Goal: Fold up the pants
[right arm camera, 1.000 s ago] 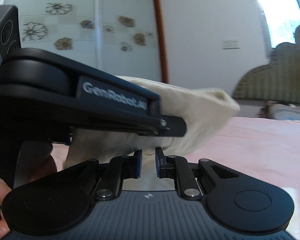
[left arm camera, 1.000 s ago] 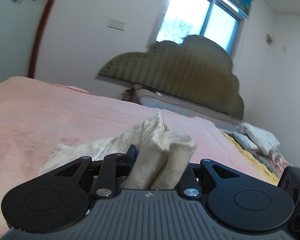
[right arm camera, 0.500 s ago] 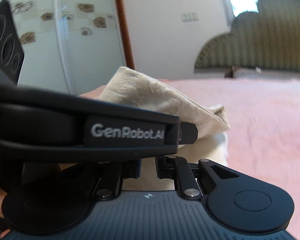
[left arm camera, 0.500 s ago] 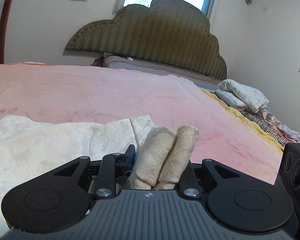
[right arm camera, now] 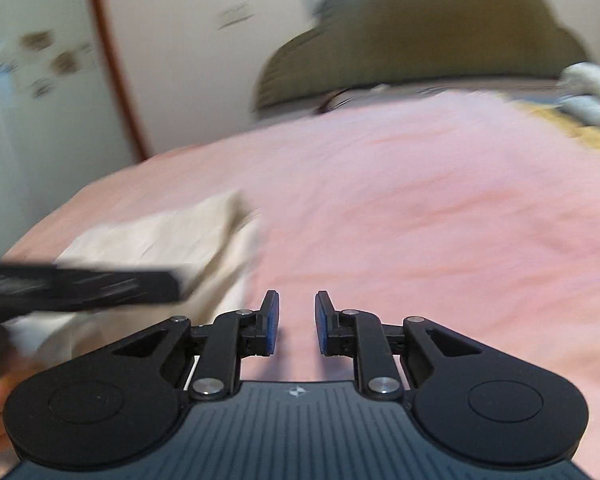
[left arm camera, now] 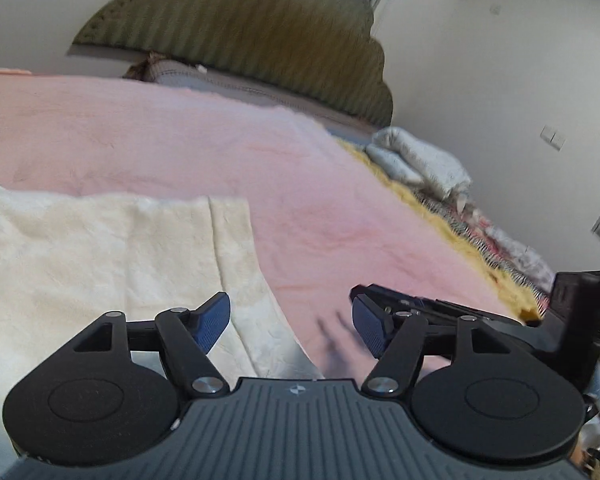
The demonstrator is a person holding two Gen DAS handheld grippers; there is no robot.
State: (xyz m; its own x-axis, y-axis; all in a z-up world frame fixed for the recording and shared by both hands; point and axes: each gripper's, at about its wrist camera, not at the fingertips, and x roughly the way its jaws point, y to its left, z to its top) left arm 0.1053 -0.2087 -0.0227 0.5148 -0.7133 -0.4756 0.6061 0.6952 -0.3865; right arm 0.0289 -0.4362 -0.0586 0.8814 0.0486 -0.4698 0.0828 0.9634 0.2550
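The cream pants (left arm camera: 100, 264) lie flat and folded on the pink bedspread (left arm camera: 220, 148), filling the lower left of the left wrist view. My left gripper (left arm camera: 290, 320) is open and empty, hovering over the pants' right edge. In the right wrist view the pants (right arm camera: 156, 236) lie at the left, partly hidden by the other gripper's black body (right arm camera: 80, 284). My right gripper (right arm camera: 297, 324) is open and empty over bare bedspread (right arm camera: 420, 208), just right of the pants.
A green padded headboard (left arm camera: 236, 36) stands at the far end of the bed. Folded white bedding (left arm camera: 420, 164) and a patterned yellow cover (left arm camera: 480, 248) lie along the bed's right side. The right gripper's body (left arm camera: 500, 320) shows at lower right.
Both grippers have let go of the pants and opened. The pants now lie flat on the bed. Both grippers have pulled back, the right one swinging right over bare bedspread.
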